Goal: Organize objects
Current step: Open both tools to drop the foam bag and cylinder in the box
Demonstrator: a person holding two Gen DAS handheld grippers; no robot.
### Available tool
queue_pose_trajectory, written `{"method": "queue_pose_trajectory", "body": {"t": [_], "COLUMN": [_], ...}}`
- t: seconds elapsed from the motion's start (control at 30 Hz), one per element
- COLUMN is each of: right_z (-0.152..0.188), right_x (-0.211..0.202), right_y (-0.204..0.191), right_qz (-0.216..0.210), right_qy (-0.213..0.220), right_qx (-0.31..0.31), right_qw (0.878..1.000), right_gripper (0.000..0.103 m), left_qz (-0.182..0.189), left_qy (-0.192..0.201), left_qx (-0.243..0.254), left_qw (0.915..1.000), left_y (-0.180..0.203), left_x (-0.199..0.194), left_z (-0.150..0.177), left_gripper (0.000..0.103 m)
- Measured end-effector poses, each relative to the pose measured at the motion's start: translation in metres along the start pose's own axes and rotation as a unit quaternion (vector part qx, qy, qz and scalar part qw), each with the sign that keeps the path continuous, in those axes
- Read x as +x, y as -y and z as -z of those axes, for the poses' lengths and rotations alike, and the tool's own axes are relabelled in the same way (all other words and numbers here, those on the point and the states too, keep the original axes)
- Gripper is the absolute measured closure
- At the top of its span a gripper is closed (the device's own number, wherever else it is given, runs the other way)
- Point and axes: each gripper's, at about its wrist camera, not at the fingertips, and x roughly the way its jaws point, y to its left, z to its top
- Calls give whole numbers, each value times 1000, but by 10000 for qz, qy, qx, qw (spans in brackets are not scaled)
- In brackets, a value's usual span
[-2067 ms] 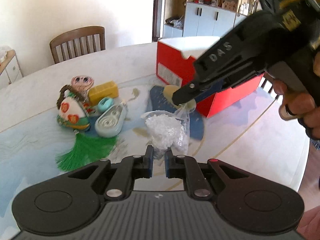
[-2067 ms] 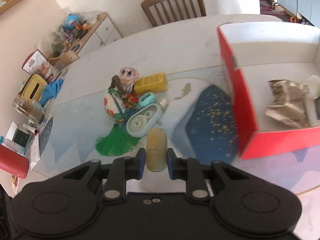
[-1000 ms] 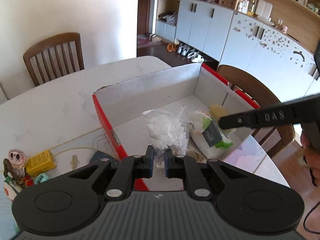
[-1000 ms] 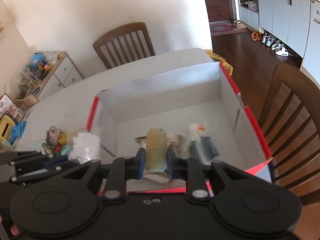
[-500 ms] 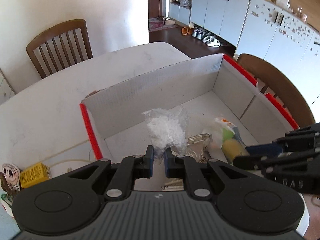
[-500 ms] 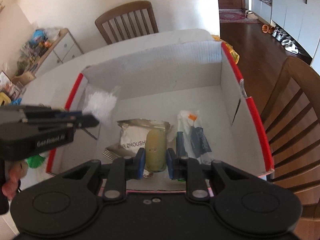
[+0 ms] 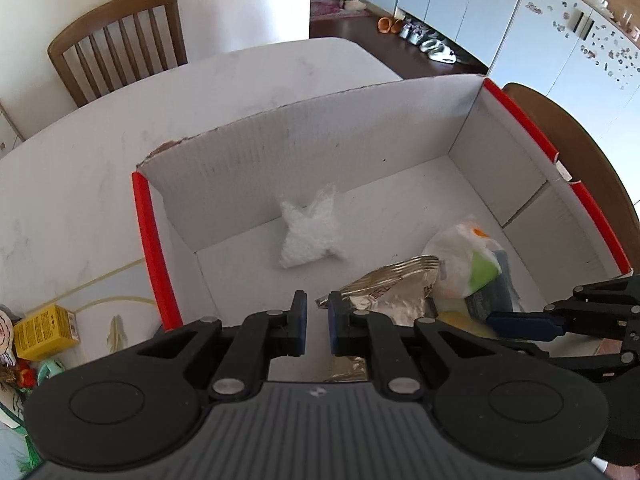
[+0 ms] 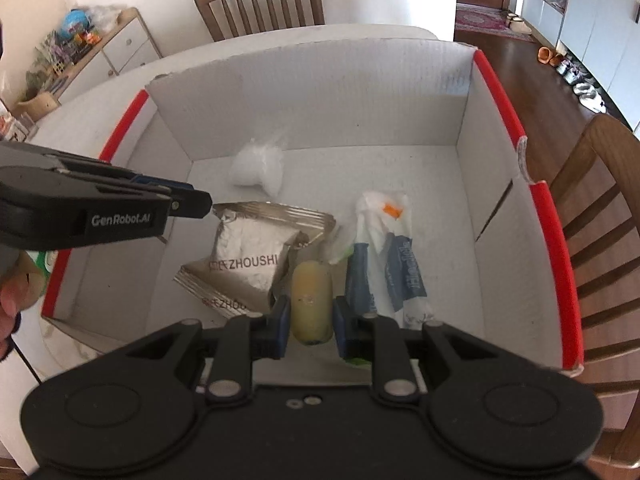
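Observation:
A red cardboard box (image 7: 154, 240) (image 8: 520, 120) with a white inside stands on the table. A small clear bag of white granules (image 7: 308, 232) (image 8: 258, 164) lies on the box floor near the back wall, free of my left gripper (image 7: 317, 320) (image 8: 192, 202). That gripper hovers above the box's left front, its jaws shut with nothing between them. My right gripper (image 8: 308, 316) (image 7: 516, 326) is shut on a pale yellow capsule-shaped object (image 8: 311, 304), held low over the box floor. A silver foil packet (image 8: 252, 256) (image 7: 384, 292) and a white, blue and green bag (image 8: 384, 248) (image 7: 468, 260) lie beneath.
A yellow block (image 7: 44, 330) and toys (image 7: 8, 344) lie on the table left of the box. Wooden chairs stand behind the table (image 7: 120, 40) and at the box's right side (image 8: 600, 208). A low cabinet (image 8: 120, 48) stands at the back left.
The bag of white granules has left my left gripper and now lies on the box floor. Both grippers have sunk lower over the box; the right still holds the yellow object.

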Motion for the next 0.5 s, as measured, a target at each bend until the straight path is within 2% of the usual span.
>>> {"method": "queue_pose_trajectory", "body": {"t": [0.3, 0.5], "right_z": [1, 2], "right_x": [-9, -21], "right_y": [6, 7], "right_qz": [-248, -333], "right_qy": [31, 183], "right_qx": [15, 47], "right_qw": [9997, 9993], "right_gripper": [78, 76], "left_qz": [-35, -17], "left_qy": [35, 209], "left_qx": [-42, -81], "left_qw": [10000, 9997], "left_y": [-1, 0], "left_x": [-1, -12], "left_z": [6, 10], "left_gripper": [93, 93]}}
